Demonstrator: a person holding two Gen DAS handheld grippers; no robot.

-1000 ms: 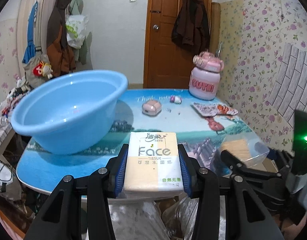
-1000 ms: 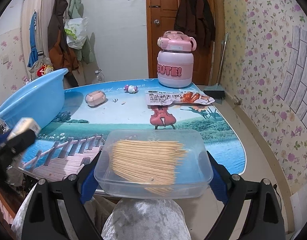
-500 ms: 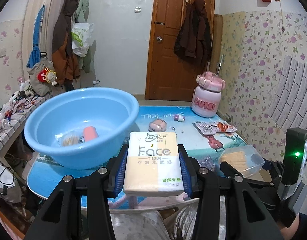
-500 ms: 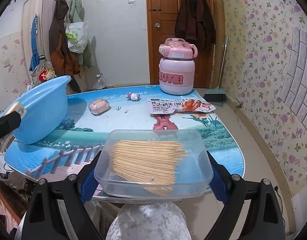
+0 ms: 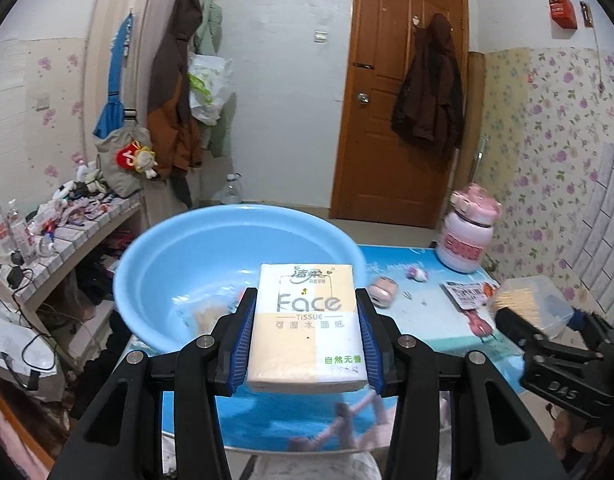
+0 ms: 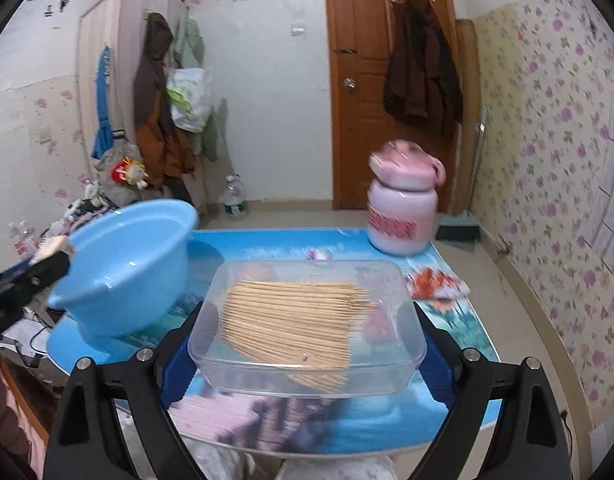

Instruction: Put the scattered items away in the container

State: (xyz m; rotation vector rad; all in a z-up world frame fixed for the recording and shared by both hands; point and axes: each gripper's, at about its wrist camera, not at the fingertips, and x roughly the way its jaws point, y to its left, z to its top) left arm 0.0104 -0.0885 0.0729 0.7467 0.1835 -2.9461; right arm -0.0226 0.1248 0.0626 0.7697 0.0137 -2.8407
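Nearest the left wrist camera, a rectangular pack of facial tissues in white and cream wrapping (image 5: 307,322) was held clamped between the blue-padded fingers of the left gripper (image 5: 305,338), raised off the table. Just behind the pack, a round light-blue plastic basin (image 5: 179,256) was seen on the left end of the table with the blue landscape-print cover (image 5: 427,328); pale, blurred items lay on its bottom. Beyond the basin's right rim, a small pink oval case (image 5: 383,289) and a red-and-white snack packet (image 5: 467,293) were laid on the cover, with a pink and white lidded jug (image 5: 468,236) at the far edge.

In the right wrist view, a clear rectangular plastic box filled with wooden toothpicks (image 6: 305,320) was gripped by its two short ends in the widely spread right gripper (image 6: 305,354), also lifted above the table. The basin (image 6: 127,264) was seen to the left of the box and apart from it, and the jug (image 6: 403,216) farther back. A brown wooden door (image 6: 379,88) with a dark coat hung on it closed the room behind.
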